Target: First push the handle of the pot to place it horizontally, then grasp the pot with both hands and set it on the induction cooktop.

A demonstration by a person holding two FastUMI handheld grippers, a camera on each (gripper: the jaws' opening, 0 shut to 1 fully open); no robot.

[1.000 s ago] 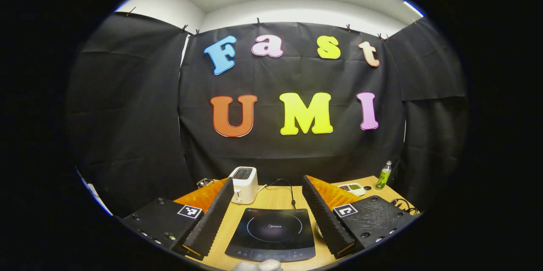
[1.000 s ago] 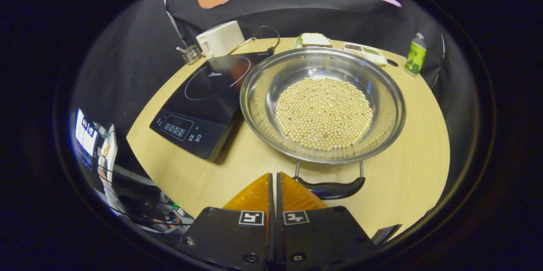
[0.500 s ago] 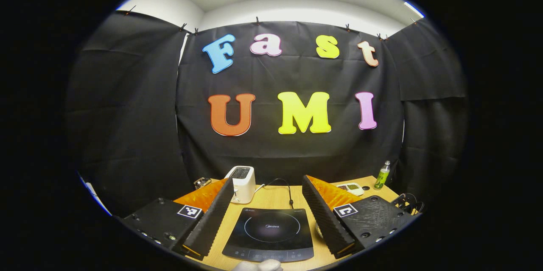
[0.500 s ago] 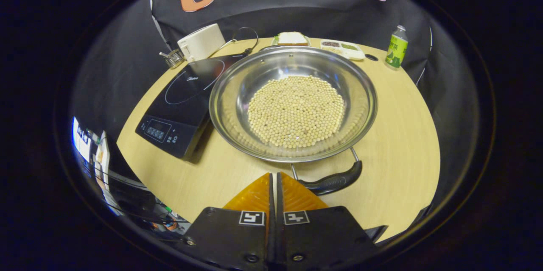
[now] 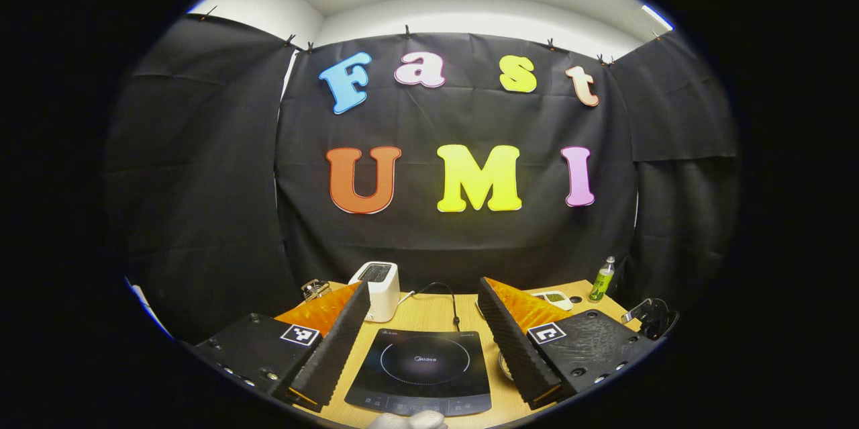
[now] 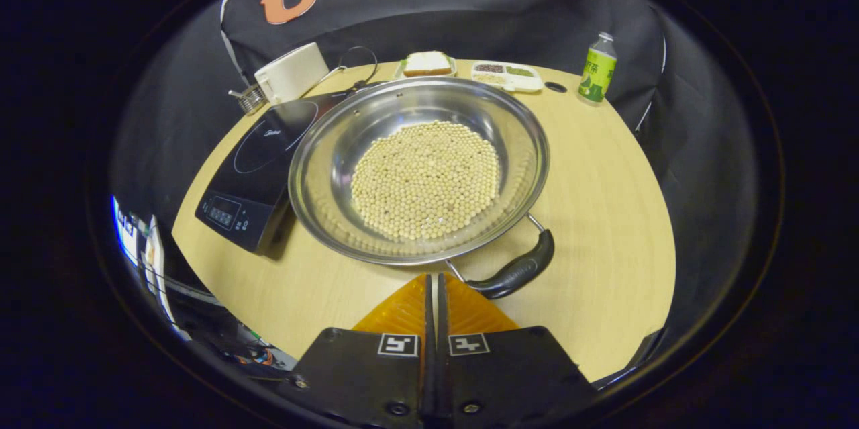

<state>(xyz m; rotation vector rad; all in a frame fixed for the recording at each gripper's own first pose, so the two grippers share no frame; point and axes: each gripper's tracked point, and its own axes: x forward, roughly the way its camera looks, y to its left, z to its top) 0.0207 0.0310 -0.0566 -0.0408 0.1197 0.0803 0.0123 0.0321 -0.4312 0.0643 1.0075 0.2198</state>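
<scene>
My left gripper [image 5: 423, 321] hangs open above the induction cooktop [image 5: 419, 372]; a toaster [image 5: 378, 289] stands behind.

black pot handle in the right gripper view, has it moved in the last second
Yes. The black pot handle has swung rightward around the steel pot's rim, away from the black induction cooktop, beside the shut right gripper.

pot [image 6: 419, 170] on table [image 6: 604, 201], beans [image 6: 426, 179] in it; induction cooktop [image 6: 258, 164] just left; toaster [image 6: 290, 73] behind cooktop; bottle [image 6: 596, 68] far right
</scene>
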